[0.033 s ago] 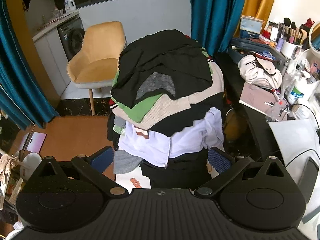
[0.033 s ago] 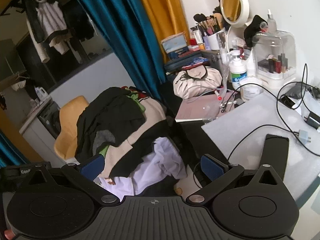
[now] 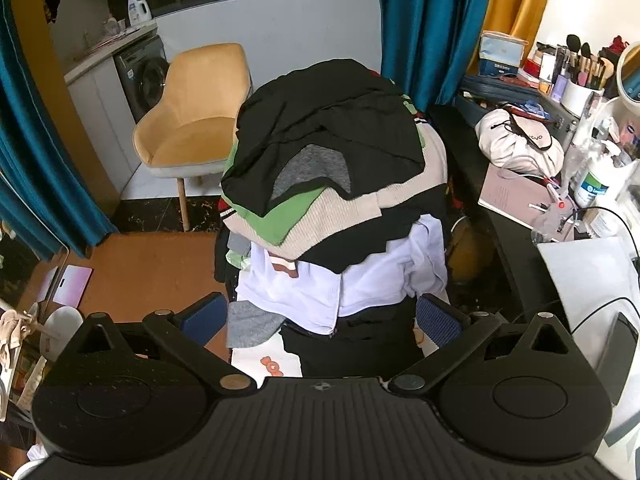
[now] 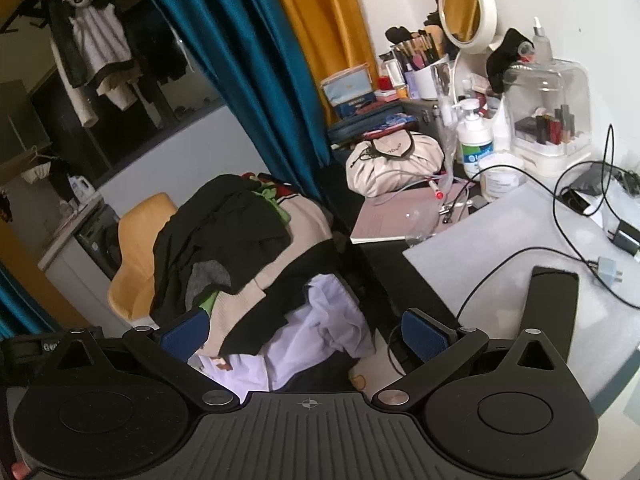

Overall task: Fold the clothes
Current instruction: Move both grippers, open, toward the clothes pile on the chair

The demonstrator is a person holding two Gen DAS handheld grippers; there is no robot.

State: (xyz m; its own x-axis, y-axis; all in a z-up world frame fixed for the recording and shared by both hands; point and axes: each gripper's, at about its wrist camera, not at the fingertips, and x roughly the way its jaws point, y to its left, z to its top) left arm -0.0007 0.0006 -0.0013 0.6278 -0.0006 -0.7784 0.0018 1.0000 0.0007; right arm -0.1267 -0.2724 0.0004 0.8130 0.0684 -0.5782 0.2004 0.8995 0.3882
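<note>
A tall pile of clothes (image 3: 332, 184) stands in front of me, with a black garment (image 3: 328, 120) on top, then green and beige knits, and a white shirt (image 3: 352, 284) lower down. The pile also shows in the right wrist view (image 4: 248, 256). My left gripper (image 3: 320, 316) is open and empty, held just before the pile's lower part. My right gripper (image 4: 304, 332) is open and empty, near the white shirt (image 4: 320, 320) at the pile's right side.
A yellow chair (image 3: 192, 120) stands behind the pile on the left. A cluttered dressing table (image 4: 520, 240) on the right holds a beige bag (image 4: 394, 164), bottles, a round mirror (image 4: 466, 8), cables and a black phone (image 4: 552, 308). Teal curtains (image 3: 428, 28) hang behind.
</note>
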